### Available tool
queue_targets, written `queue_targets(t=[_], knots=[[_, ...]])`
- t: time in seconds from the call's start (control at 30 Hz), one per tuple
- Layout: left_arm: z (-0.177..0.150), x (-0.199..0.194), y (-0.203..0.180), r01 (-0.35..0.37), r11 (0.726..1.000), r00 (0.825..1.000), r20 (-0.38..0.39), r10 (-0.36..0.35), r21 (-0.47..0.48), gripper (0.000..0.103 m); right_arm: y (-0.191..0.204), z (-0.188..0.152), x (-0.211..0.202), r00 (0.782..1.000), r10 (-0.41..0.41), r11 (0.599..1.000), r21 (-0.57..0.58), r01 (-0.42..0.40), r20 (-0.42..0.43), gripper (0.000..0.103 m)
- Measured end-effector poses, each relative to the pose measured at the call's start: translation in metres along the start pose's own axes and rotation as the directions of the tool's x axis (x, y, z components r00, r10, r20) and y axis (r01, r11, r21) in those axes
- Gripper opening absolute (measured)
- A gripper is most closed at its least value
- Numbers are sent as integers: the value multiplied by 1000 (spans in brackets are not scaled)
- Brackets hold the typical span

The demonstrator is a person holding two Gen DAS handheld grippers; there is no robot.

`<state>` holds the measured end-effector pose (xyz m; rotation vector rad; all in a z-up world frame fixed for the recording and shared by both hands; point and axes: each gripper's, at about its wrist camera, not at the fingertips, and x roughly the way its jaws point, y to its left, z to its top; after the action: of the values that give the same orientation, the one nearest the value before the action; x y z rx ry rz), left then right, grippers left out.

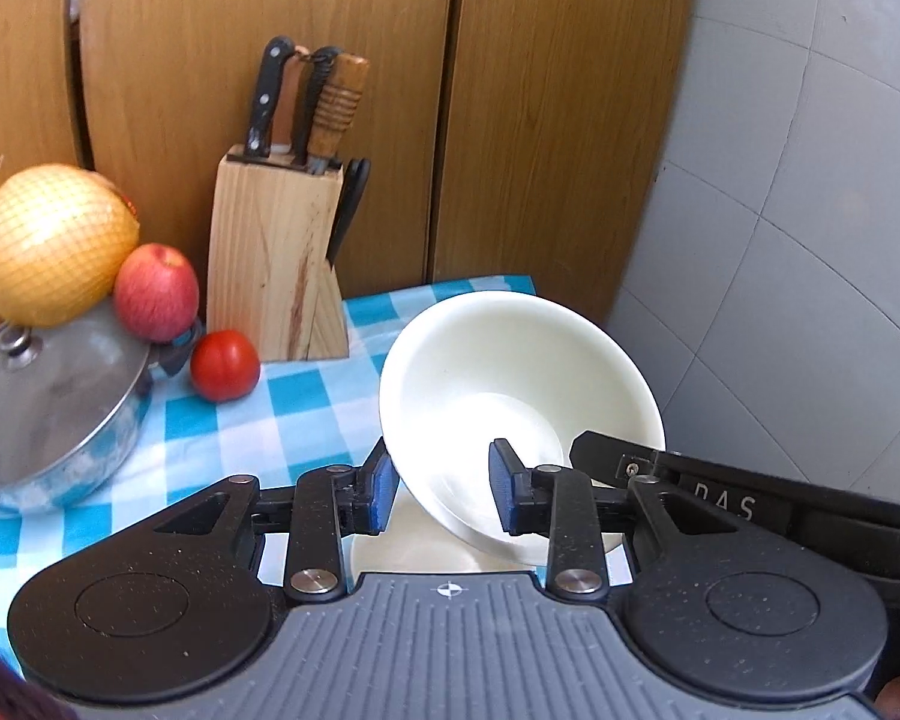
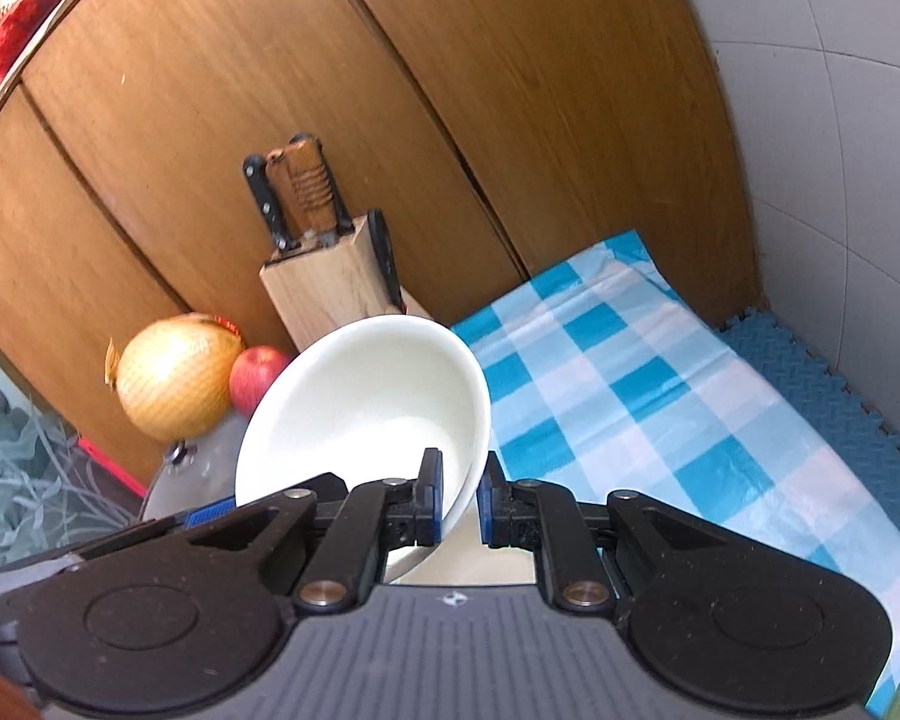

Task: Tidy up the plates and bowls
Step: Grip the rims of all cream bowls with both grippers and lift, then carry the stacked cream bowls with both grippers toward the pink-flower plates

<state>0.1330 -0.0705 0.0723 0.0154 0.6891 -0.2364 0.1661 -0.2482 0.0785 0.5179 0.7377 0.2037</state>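
Note:
A white bowl hangs tilted above the blue-checked cloth. My right gripper is shut on the bowl at its near rim, one pad inside and one outside. My left gripper straddles the opposite rim. Its left pad lies against the outer wall, and its right pad stands inside the bowl, away from the wall. In the left wrist view the right gripper's black body reaches in from the right. Another white dish lies under the bowl, mostly hidden.
A wooden knife block stands at the back against wooden cabinet doors. Left of it are a netted pomelo, an apple, a tomato and a lidded pot. A tiled wall and a blue foam mat are on the right.

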Motion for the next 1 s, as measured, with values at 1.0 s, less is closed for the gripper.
queue_targets(t=[1.0], knots=[[-35, 56, 27, 21, 996, 990, -140, -34, -90, 36, -1, -38, 50, 981, -125, 991, -68, 116, -151, 15]])
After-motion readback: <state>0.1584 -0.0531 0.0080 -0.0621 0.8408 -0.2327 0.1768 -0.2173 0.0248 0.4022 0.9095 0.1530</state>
